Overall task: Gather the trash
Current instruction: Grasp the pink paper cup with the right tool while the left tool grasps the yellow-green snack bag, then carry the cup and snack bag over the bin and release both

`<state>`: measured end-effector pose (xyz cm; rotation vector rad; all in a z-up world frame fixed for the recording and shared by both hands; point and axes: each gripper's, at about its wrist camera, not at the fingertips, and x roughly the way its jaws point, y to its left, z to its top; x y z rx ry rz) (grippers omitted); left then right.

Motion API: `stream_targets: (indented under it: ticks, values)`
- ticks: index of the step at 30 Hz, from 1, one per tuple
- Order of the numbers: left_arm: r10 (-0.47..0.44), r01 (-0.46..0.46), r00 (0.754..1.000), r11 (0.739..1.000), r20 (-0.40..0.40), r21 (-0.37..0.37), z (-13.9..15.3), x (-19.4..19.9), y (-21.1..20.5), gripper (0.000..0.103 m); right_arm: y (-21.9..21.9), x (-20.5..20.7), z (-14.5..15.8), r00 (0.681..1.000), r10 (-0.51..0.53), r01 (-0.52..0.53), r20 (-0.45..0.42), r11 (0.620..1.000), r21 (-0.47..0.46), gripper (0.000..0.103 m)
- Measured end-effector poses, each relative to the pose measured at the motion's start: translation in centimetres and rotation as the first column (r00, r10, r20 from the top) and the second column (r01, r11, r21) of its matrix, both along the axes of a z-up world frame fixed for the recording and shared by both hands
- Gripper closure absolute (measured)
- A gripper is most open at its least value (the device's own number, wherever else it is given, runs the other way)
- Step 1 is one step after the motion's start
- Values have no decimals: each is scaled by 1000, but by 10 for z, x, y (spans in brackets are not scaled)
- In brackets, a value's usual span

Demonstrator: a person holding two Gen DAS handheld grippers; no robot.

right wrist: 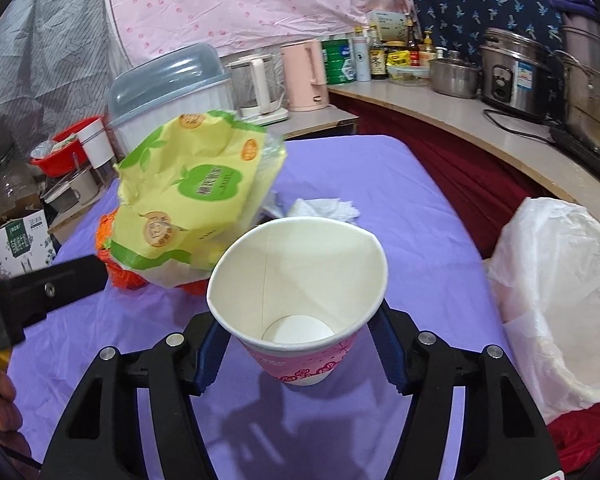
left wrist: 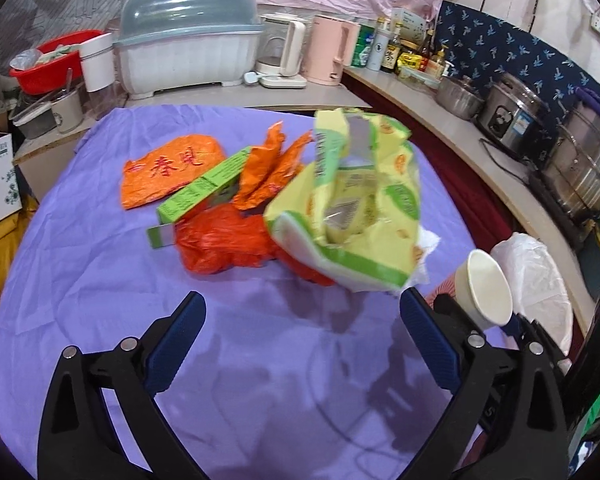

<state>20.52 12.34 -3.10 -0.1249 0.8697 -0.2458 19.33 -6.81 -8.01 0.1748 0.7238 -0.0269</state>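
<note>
Purple tablecloth (left wrist: 100,280) holds wrappers — left fingers (left wrist: 182,344) wide; right fingers (right wrist: 210,354) clamp paper cup (right wrist: 300,280).

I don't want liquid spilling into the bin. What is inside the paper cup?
The paper cup, clamped in the right gripper, looks empty: bare white walls and a dry white bottom show down its open mouth. Nothing is hidden inside from the right wrist view.

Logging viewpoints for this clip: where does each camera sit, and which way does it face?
Left wrist: on the left gripper, jaws open, facing the trash pile on the purple cloth; the right gripper's paper cup shows.
Right wrist: on the right gripper, jaws shut on the cup, facing the lined bin; fingers show.
Shared: yellow-green wrapper, cup, bin.
</note>
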Motion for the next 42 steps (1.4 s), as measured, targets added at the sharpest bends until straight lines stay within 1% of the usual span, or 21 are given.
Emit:
stream_targets:
  ticks: [3,10,12,15,17,18,20,21,23,24,25,26,27,30,33,42]
  values:
    - [-11,11,1000,1000,-12,-23,0,5,-12,10,-17,-8,3,1000,-31,31,1,999,10,42]
    - [-7,6,1000,1000,-28,-19,-9,21,-35,10,-42,-16,5,997,-77,77,-1,997,27,41]
    - [-7,6,1000,1000,-30,-19,-10,23,-37,13,-47,-17,4,997,-82,82,-1,996,32,41]
    - [-10,9,999,1000,-31,-21,-10,26,-39,21,-51,-17,2,996,-85,85,-3,996,37,41]
    - [-10,10,999,1000,-30,-16,-10,27,-40,30,-51,-18,1,996,-85,85,-3,996,38,41]
    - [-12,12,999,1000,-31,-13,-10,28,-41,33,-52,-18,0,996,-85,85,-3,996,40,41]
    - [-21,20,999,1000,-39,-12,-12,28,-41,47,-52,-18,-1,997,-83,83,-3,996,43,41]
    - [-24,23,999,1000,-44,-15,-12,29,-41,51,-52,-18,-1,997,-83,83,-3,996,45,41]
    - [-19,19,999,1000,-49,-12,-12,28,-40,66,-52,-19,-1,997,-81,81,-2,996,47,41]
    - [-22,22,998,1000,-51,-13,-12,28,-40,70,-52,-19,-1,997,-80,80,-2,996,48,41]
    - [-26,25,998,1000,-55,-14,-12,28,-40,77,-52,-20,0,997,-79,79,-1,996,49,41]
    - [-27,26,998,1000,-58,-13,-12,27,-40,89,-52,-21,0,997,-79,79,1,996,50,41]
    - [-28,28,998,1000,-58,-12,-12,26,-40,96,-52,-22,1,997,-79,79,3,996,50,41]
    - [-33,32,998,999,-53,-16,-8,21,-40,96,-54,-27,6,997,-82,81,14,995,53,41]
    - [-41,40,999,999,-28,-8,1,11,-43,97,-57,-32,13,996,-86,84,29,995,53,41]
    - [-81,81,996,997,35,-18,34,-20,-58,97,-75,-58,43,988,-119,114,95,992,58,41]
